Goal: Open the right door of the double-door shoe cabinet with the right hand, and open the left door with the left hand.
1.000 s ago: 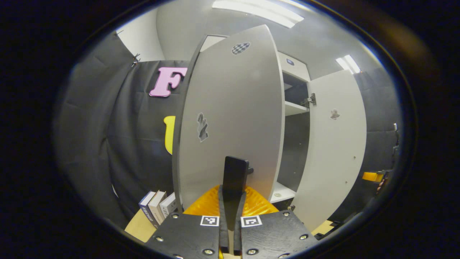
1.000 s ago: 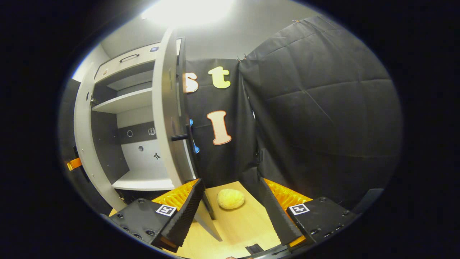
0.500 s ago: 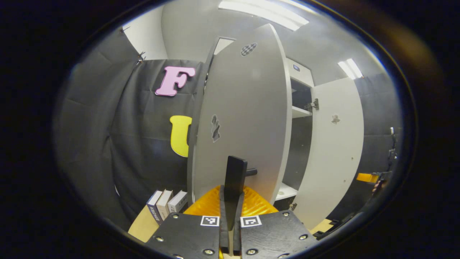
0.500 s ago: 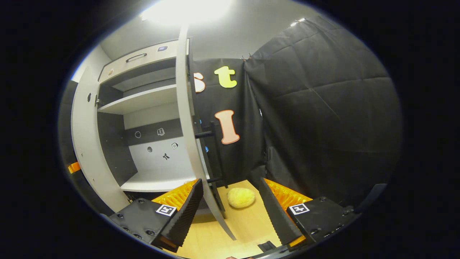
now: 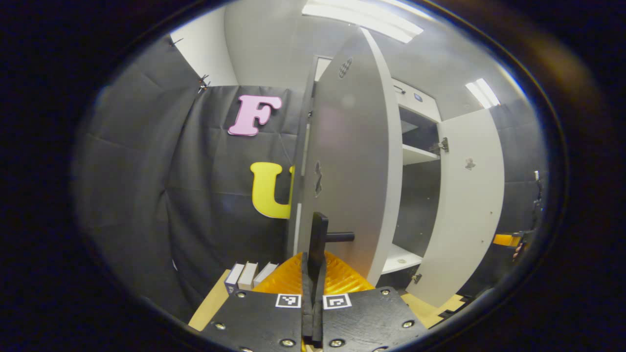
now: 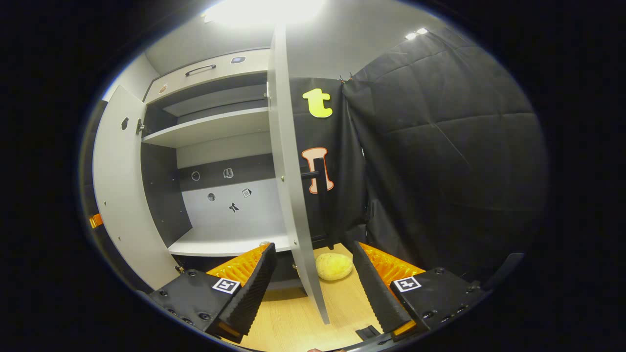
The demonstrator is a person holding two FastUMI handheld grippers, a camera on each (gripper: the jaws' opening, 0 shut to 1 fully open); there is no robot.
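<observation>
I see the shoe cabinet (image 6: 215, 127) standing with both doors swung out. In the left gripper view the left door (image 5: 349, 161) rises at 12 o'clock, a flat matte grey panel, nearly edge-on, with a dark bar handle (image 5: 319, 239) standing off it on a short peg. My left tongs (image 5: 313, 274) are clenched on that handle, both fingers pressed to its sides. The right door (image 5: 467, 205) hangs open at 3 o'clock, pale and smooth. In the right gripper view that right door shows edge-on at 12 o'clock, its dark handle (image 6: 318, 176) on the far face. My right tongs (image 6: 313, 278) are released, spread wide to either side of its lower edge, touching nothing. Inside, a pale shelf (image 6: 205, 129) lies level. A lumpy yellow ball (image 6: 334, 266) rests on the light wood tabletop (image 6: 293, 322) at 6 o'clock. Three upright books (image 5: 249, 276) stand at 7 o'clock in the left gripper view.
</observation>
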